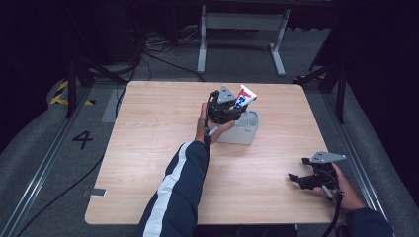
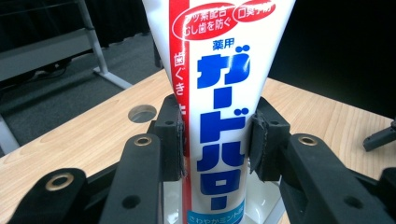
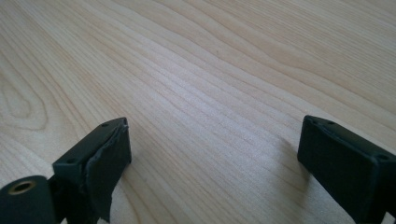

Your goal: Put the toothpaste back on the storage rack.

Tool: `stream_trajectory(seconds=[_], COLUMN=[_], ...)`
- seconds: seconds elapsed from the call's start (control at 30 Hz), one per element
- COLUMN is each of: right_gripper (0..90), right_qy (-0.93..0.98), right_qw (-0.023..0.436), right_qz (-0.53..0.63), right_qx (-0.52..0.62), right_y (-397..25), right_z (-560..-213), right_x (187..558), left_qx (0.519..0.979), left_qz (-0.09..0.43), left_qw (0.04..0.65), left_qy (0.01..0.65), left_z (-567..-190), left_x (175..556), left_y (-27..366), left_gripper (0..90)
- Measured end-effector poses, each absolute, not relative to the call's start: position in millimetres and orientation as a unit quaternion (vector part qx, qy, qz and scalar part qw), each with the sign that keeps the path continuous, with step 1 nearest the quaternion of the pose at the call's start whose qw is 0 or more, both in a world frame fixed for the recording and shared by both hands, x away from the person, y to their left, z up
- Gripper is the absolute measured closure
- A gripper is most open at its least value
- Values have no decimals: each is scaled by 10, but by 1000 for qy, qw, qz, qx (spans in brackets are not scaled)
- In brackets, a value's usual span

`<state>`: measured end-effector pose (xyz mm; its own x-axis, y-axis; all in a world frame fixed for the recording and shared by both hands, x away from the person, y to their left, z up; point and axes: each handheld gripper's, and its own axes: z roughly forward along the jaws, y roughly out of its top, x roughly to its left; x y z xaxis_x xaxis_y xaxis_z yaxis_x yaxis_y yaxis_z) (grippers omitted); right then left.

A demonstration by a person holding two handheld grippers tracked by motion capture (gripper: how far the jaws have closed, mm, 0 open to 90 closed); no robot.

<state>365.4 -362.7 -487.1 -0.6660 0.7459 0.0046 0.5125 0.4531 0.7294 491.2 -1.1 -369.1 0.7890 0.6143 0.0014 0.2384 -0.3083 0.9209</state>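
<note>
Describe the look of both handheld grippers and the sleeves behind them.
Both the left gripper and right gripper are black, angular two-jaw tools, each topped by a grey three-cornered plate. Brass-coloured rivets dot the left one's arms. The left sleeve is navy with a white stripe; the right sleeve is navy.

Right gripper [image 3: 212, 154] seen from its own camera, two black jaws rose from the bottom edge and stood wide apart, nothing lay between them, pale wooden table [image 3: 201, 70] with wavy grain stretched beneath, a faint shadow sat beside the right-hand jaw
</note>
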Motion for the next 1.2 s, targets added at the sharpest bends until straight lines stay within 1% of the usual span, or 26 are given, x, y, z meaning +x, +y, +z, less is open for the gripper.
stream_trajectory(seconds=[0.33, 0.7, 1.2], right_gripper=[100, 100, 100], right_qy=[837, 837, 837], right_qw=[160, 160, 160], right_qz=[364, 364, 363], right_qx=[376, 376, 376], right_y=[-3628, -3628, -3628], right_z=[-4871, -4871, -4871], right_x=[3655, 3654, 3654], left_qx=[804, 815, 829], left_qz=[187, 184, 187], left_qw=[500, 477, 454], left_qy=[263, 272, 270], left_z=[-3698, -3740, -3784], left_x=[4908, 4896, 4889], left_y=[-22, -32, -28], left_gripper=[622, 616, 609])
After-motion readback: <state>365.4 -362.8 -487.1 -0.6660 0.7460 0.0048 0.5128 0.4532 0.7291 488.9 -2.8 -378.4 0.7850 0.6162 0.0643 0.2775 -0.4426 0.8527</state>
